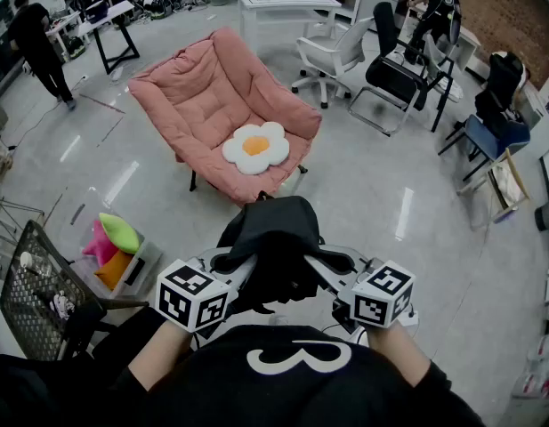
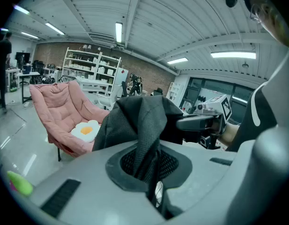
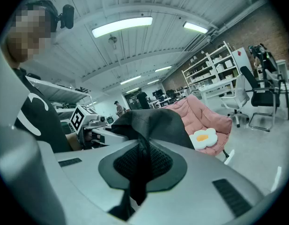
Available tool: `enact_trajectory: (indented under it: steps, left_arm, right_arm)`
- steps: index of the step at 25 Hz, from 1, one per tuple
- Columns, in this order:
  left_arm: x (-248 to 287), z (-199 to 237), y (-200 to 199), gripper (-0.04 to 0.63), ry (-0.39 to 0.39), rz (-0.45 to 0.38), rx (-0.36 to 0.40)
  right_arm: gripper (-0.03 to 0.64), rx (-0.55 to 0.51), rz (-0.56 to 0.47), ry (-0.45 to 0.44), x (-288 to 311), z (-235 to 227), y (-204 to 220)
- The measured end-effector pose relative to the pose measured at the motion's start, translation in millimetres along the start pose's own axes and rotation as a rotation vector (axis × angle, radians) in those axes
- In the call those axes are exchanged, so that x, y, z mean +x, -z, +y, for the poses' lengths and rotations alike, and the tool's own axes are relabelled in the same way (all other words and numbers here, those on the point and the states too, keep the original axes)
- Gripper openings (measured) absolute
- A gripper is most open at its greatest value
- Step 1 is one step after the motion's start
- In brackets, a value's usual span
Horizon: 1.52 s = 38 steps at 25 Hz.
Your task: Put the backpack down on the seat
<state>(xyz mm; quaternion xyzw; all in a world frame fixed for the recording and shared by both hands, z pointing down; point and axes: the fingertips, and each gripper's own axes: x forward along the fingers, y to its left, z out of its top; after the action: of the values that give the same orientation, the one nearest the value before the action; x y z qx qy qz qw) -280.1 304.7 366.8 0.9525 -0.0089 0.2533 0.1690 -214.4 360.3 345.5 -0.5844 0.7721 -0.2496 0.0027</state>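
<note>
Closest to us is our own black shirt (image 1: 292, 372), and just past it the two tools with the backpack (image 1: 276, 238) slung between them. The left tool (image 2: 152, 182) is pinched shut on a fold of black mesh fabric from the bag, and the right tool (image 3: 135, 182) is clamped on its own fold the same way. So it's a two-point carry, with the bag bunched up over both tools and off the floor (image 1: 381, 194).

The seat we want is the pink chair (image 1: 212, 96), straight ahead of both tools and a bit toward the left tool's side. It's well apart from the bag right now, with open floor between. A flower cushion (image 1: 255, 147) sits near the chair's front edge, on the side nearest the tools.

How we'd play this step:
- Walk it in first. Reaching from here looks like a bad idea, since the chair is low and slopes back.
- Hold both pinches tight and the tools level so the bag doesn't swing or slide out of one fold.
- Bring it over the front edge and lower it into the deep padded part. We reckon landing it on or just behind the cushion is fine.
- Only let go once the seat is taking the weight, both sides together, then back the tools straight out so the mesh doesn't snag.
</note>
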Motion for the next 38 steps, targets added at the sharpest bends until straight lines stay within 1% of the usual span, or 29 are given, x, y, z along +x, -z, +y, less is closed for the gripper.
enact_trajectory:
  steps: [7,12,15,19,27,32,36,38]
  left_arm:
    - [25,12,-4,0.012,-0.014,0.026,-0.012]
    - [44,18,-17,0.012,-0.023,0.031,-0.015]
    - [57,19,-26,0.012,-0.030,0.034,-0.004]
    - [73,18,-39,0.012,-0.039,0.018,0.009]
    - [99,20,-63,0.012,-0.026,-0.016,0.005]
    - [115,32,-76,0.012,-0.025,-0.031,0.003]
    - [134,56,-86,0.012,-0.036,-0.014,0.012]
    - [146,69,-89,0.012,-0.030,-0.005,0.002]
  right_arm:
    - [0.026,0.005,0.015,-0.013,6,-28,-1]
    - [0.026,-0.011,0.013,-0.034,8,-50,-10]
    - [0.026,-0.013,0.008,-0.033,5,-64,-16]
    - [0.026,-0.033,-0.002,-0.029,-1,-80,-25]
    - [0.026,-0.072,-0.040,-0.004,-7,-109,-48]
    - [0.026,-0.082,-0.056,0.013,1,-132,-60]
    - [0.026,-0.062,-0.047,0.022,20,-158,-67]
    - [0.026,-0.049,-0.035,0.022,31,-174,-69]
